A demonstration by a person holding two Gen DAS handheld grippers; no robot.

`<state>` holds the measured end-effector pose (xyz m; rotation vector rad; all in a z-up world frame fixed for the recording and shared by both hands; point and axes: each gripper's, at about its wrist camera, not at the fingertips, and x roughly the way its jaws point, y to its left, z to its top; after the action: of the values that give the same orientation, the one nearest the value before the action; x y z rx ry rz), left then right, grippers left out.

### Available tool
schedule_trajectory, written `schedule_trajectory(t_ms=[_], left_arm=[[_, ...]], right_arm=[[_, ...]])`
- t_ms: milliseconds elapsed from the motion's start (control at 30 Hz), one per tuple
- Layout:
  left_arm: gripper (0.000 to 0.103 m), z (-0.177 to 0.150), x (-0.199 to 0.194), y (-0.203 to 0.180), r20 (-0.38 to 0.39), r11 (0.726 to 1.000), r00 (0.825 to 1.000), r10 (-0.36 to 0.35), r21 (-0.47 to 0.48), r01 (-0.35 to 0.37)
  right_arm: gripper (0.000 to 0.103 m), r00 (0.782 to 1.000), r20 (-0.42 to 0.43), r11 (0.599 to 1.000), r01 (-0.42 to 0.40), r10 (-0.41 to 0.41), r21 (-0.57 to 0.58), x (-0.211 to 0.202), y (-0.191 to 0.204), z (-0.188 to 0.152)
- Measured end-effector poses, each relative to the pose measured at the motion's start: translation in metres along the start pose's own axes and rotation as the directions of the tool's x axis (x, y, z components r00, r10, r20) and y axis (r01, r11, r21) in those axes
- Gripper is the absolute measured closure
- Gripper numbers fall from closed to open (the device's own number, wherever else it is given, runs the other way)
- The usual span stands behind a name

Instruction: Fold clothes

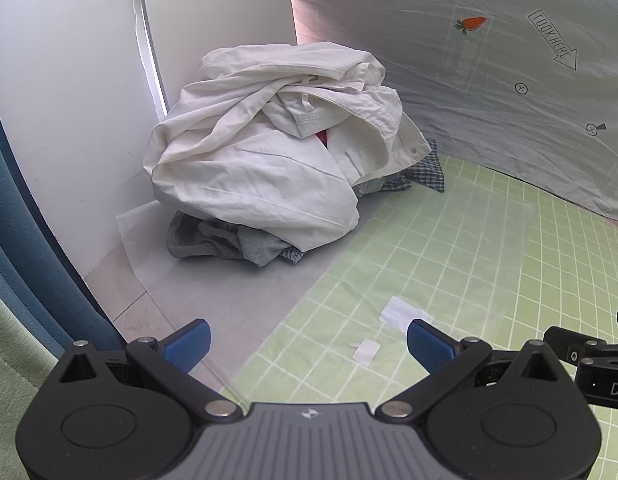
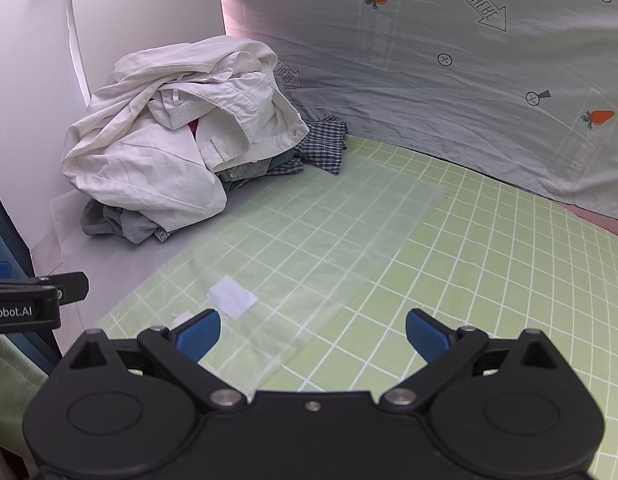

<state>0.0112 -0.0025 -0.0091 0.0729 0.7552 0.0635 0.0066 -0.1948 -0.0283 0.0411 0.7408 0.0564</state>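
Observation:
A heap of crumpled clothes sits in the far left corner, topped by a white garment [image 1: 265, 152] [image 2: 157, 148]. Under it lie a grey garment [image 1: 221, 240] [image 2: 117, 224] and a dark checked one [image 1: 427, 168] [image 2: 325, 144]. My left gripper [image 1: 309, 344] stands open over the near edge of the surface, well short of the heap, nothing between its blue pads. My right gripper [image 2: 313, 332] is open too, above the green checked sheet [image 2: 449, 280] [image 1: 469, 264], and holds nothing. Part of the right gripper shows at the right edge of the left wrist view.
A translucent plastic sheet [image 2: 309, 232] lies on the green sheet, with small white tape pieces [image 2: 233, 296] [image 1: 401, 312] on it. A grey printed cloth [image 2: 449, 72] hangs behind. White panels [image 1: 69, 120] wall the left side. A blue-green curtain [image 1: 13, 220] hangs at the near left.

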Motion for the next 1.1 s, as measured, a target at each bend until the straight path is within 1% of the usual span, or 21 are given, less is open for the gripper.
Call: schedule_trajectory(t_ms=[233, 333, 567, 667, 800, 967, 1100], left_arm=[[0.0, 0.001, 0.01, -0.001, -0.023, 1.0, 1.0, 0.001, 0.007, -0.001], [0.0, 0.002, 0.019, 0.0, -0.038, 1.0, 0.999, 0.028, 0.005, -0.028], [0.0, 0.017, 0.051, 0.012, -0.087, 0.996, 0.994, 0.062, -0.058, -0.068], [0.0, 0.029, 0.07, 0.02, -0.108, 0.991, 0.99, 0.086, -0.093, -0.096], [0.0, 0.055, 0.103, 0.036, -0.127, 0.979, 0.984, 0.121, -0.146, -0.14], [0.0, 0.089, 0.153, 0.062, -0.176, 0.955, 0.968, 0.178, -0.205, -0.212], [0.001, 0.11, 0.185, 0.083, -0.226, 0.932, 0.954, 0.196, -0.26, -0.253]], right_arm=[[0.003, 1.0, -0.025, 1.0, 0.002, -0.002, 0.007, 0.011, -0.002, 0.001], [0.003, 0.999, -0.037, 1.0, 0.004, -0.004, 0.005, 0.018, -0.003, 0.003], [0.003, 0.997, -0.077, 1.0, 0.005, -0.005, -0.003, 0.047, -0.005, 0.017], [0.003, 0.997, -0.08, 1.0, -0.001, -0.001, -0.023, 0.068, -0.003, 0.034], [0.004, 0.997, -0.083, 0.999, -0.008, 0.004, -0.051, 0.097, 0.0, 0.057], [0.005, 0.997, -0.073, 0.996, -0.026, 0.02, -0.08, 0.148, 0.012, 0.099], [0.007, 0.996, -0.075, 0.993, -0.059, 0.051, -0.101, 0.195, 0.027, 0.138]])
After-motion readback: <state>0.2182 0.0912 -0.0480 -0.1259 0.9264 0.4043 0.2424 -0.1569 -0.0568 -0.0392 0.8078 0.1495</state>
